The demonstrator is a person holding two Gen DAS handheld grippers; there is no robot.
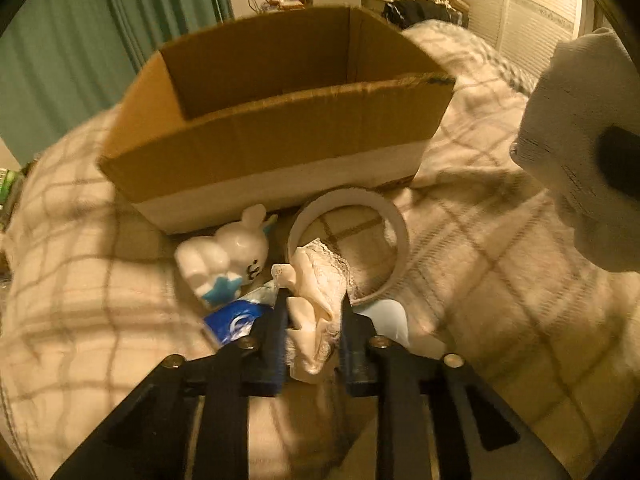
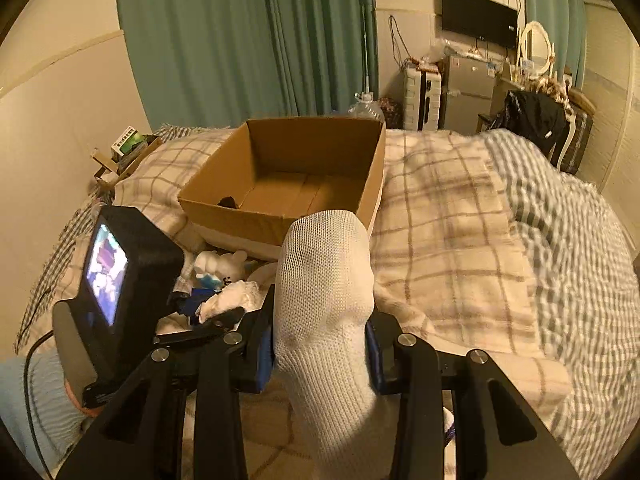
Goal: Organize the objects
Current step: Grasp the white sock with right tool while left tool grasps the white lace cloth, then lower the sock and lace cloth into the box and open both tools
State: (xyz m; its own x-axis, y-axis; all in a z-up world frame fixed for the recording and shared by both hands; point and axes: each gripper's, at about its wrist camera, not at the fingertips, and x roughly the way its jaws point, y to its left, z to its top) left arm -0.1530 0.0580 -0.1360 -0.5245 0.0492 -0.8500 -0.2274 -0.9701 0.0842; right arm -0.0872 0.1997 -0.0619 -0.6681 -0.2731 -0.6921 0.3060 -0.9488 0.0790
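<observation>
My left gripper (image 1: 314, 300) is shut on a cream lace cloth (image 1: 316, 280) low over the bed, in front of an open cardboard box (image 1: 280, 152). A white rabbit figure (image 1: 224, 256), a white tape ring (image 1: 394, 232) and a blue-and-white packet (image 1: 236, 320) lie beside the cloth. My right gripper (image 2: 322, 320) is shut on a white sock (image 2: 324, 304), held above the bed near the box (image 2: 288, 184). The sock also shows at the right edge of the left wrist view (image 1: 576, 140). A small dark item (image 2: 228, 202) lies in the box.
A checked blanket (image 2: 448, 224) covers the bed. The left gripper's body with its lit screen (image 2: 108, 276) is at the left of the right wrist view. Green curtains (image 2: 248, 40), a shelf of books (image 2: 128, 144) and cluttered furniture (image 2: 468, 88) stand behind the bed.
</observation>
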